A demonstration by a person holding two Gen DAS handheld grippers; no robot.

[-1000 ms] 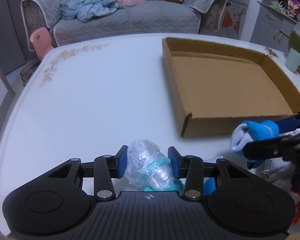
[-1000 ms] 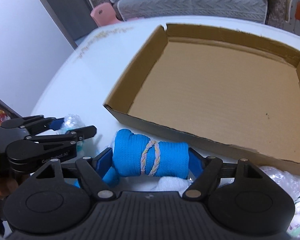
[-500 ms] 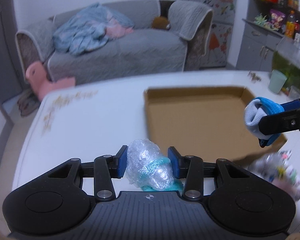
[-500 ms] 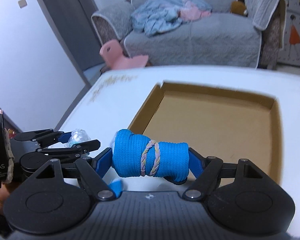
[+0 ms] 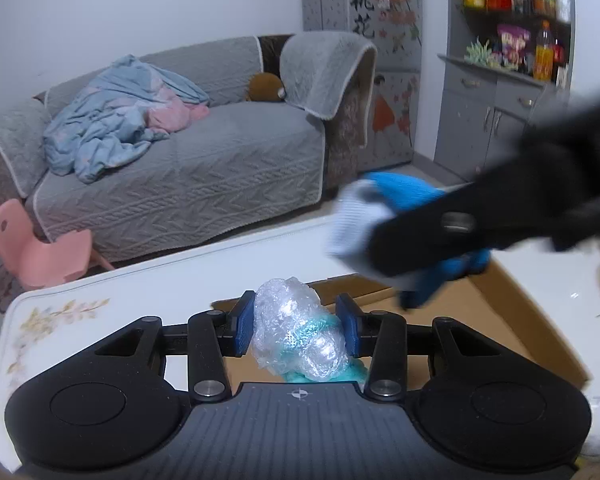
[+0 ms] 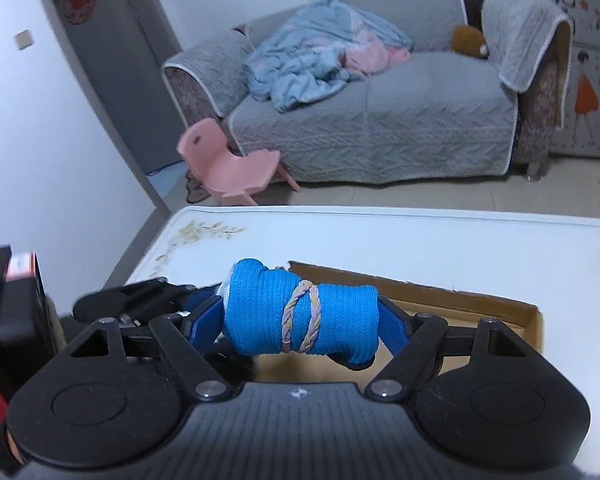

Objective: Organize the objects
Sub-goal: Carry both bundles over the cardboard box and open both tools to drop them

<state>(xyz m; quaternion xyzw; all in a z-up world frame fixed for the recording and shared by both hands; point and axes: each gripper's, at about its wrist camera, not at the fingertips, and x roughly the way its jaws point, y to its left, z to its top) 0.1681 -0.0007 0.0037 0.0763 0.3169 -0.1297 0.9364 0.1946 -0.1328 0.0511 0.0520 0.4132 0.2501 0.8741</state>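
Observation:
My left gripper point(image 5: 296, 326) is shut on a bubble-wrapped bundle point(image 5: 298, 336) with teal inside, held above the near-left corner of the shallow cardboard box point(image 5: 496, 312). My right gripper point(image 6: 302, 316) is shut on a rolled blue sock bundle point(image 6: 300, 312) tied with a braided band, held above the box point(image 6: 460, 300). In the left wrist view the right gripper point(image 5: 480, 224) crosses in from the right, blurred, with the blue bundle point(image 5: 396, 196) in it. The left gripper's fingers point(image 6: 140, 296) show at the left of the right wrist view.
The white table point(image 6: 380, 232) has a flower print at its far-left corner point(image 5: 48, 316). Beyond it stand a grey sofa point(image 5: 180, 168) with blankets, a pink child's chair point(image 6: 228, 160) and a grey cabinet point(image 5: 496, 112) with snacks on top.
Both grippers have risen and tilted up with their bundles, so the room fills the views. The right gripper has moved left, close in front of the left gripper.

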